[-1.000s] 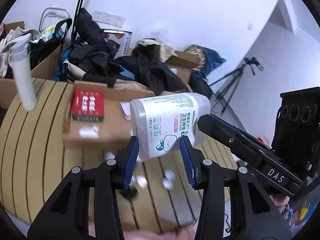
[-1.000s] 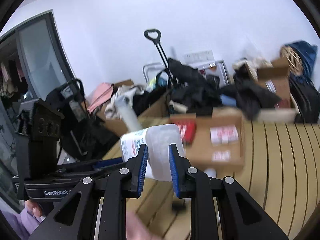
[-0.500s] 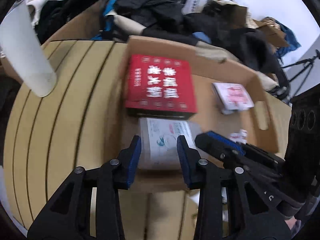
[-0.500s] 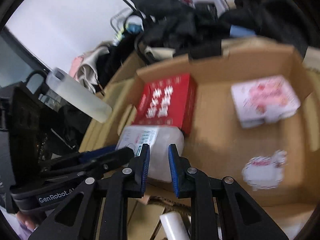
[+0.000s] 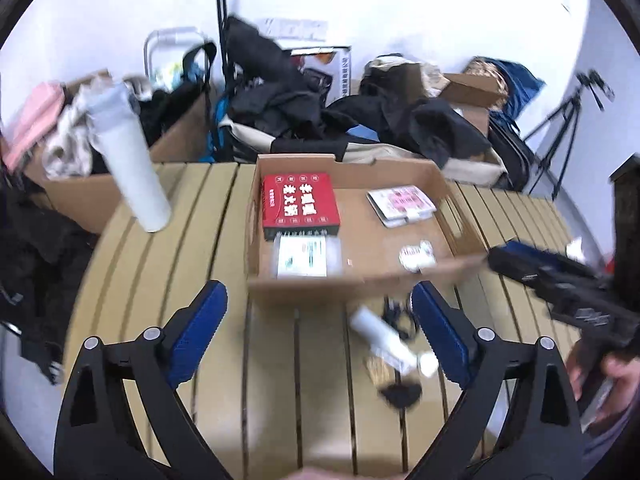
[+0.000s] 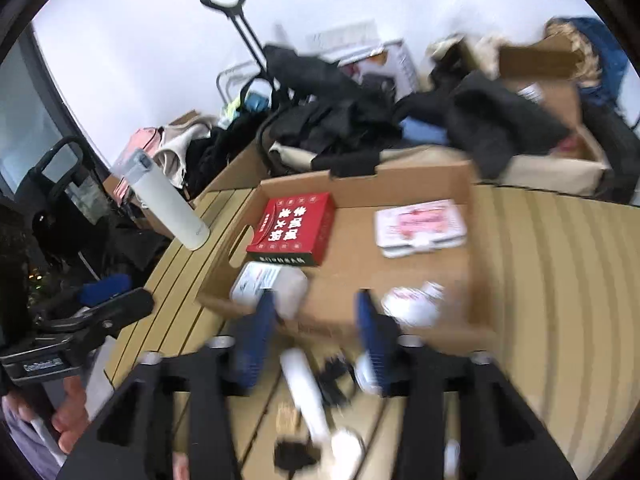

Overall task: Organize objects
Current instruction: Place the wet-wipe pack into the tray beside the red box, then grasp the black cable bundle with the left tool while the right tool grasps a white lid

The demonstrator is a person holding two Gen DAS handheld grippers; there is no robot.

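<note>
Motion blur smears the white jar's (image 5: 308,257) label.

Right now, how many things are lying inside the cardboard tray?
4: red box at back left, white jar just in front of it, pink-and-white pack at back right, small white packet front right. Nothing else shows.

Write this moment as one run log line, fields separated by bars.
step: jar placed in box near red box | left gripper: just opened, empty | right gripper: just opened, empty | next: tube on table
</note>
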